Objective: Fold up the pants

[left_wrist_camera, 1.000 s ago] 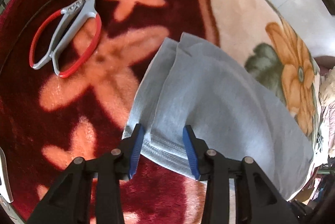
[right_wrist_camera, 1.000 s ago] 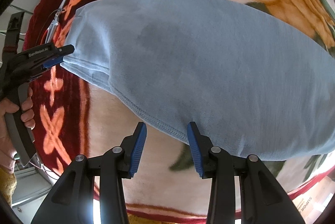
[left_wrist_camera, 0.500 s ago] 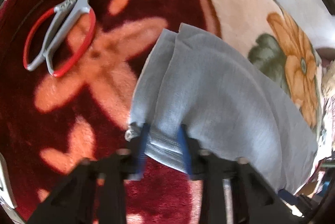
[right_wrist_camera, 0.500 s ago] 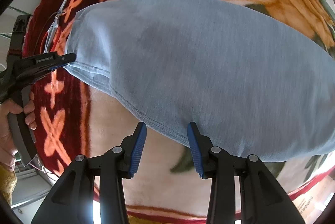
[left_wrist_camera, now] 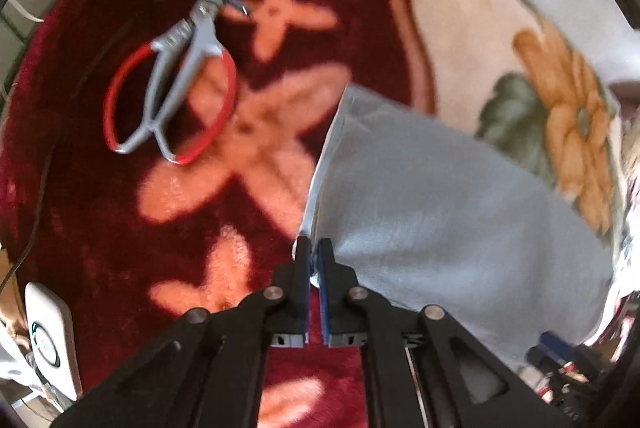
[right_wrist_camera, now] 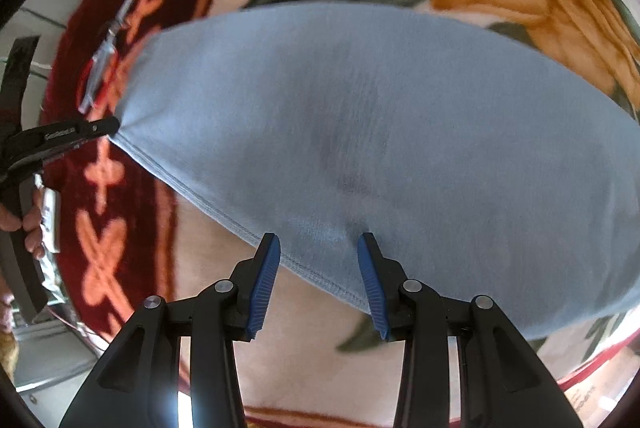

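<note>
The light blue pants (right_wrist_camera: 360,116) lie folded on a flowered blanket; they also show in the left wrist view (left_wrist_camera: 440,196). My left gripper (left_wrist_camera: 314,248) is shut on the pants' hemmed corner; it also shows at the left of the right wrist view (right_wrist_camera: 108,126), pinching that corner. My right gripper (right_wrist_camera: 318,244) is open, its blue pads straddling the stitched hem edge of the pants, with cloth between the fingers.
Red-handled scissors (left_wrist_camera: 176,96) and a black cable (left_wrist_camera: 36,212) lie on the dark red part of the blanket (left_wrist_camera: 100,228), left of the pants. A white device (left_wrist_camera: 48,336) sits at the left edge. Clutter lies beyond the blanket at right.
My left gripper moved onto the pants' corner and closed on it. My right gripper moved forward so the hem now lies between its open fingers.
</note>
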A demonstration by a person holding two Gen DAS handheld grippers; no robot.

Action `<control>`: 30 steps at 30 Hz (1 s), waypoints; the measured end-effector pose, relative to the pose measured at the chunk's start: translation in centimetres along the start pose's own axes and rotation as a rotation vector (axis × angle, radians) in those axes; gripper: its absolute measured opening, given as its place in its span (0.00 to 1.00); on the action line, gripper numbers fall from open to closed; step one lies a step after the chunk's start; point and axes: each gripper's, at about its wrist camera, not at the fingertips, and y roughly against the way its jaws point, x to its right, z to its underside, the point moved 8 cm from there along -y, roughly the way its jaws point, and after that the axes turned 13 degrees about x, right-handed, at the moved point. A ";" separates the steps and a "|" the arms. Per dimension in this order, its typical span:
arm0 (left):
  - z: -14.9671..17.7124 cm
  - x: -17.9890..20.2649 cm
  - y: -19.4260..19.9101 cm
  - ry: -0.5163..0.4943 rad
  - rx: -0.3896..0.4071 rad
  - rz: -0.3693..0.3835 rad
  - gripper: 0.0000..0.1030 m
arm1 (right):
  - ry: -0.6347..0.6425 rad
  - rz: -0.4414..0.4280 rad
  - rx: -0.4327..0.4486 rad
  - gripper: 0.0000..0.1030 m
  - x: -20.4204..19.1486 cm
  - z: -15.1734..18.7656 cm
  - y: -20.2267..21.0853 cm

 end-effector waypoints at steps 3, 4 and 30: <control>0.6 -0.3 -2.4 -0.032 -0.021 -0.046 0.11 | 0.041 0.023 -0.025 0.41 0.1 0.6 -2.0; 0.6 -0.3 -2.6 -0.018 -0.017 -0.047 0.11 | 0.050 0.027 -0.021 0.41 0.0 0.6 -2.2; 8.1 19.1 5.4 -0.181 -0.071 0.245 0.60 | -0.355 0.329 0.173 0.46 23.6 4.5 11.5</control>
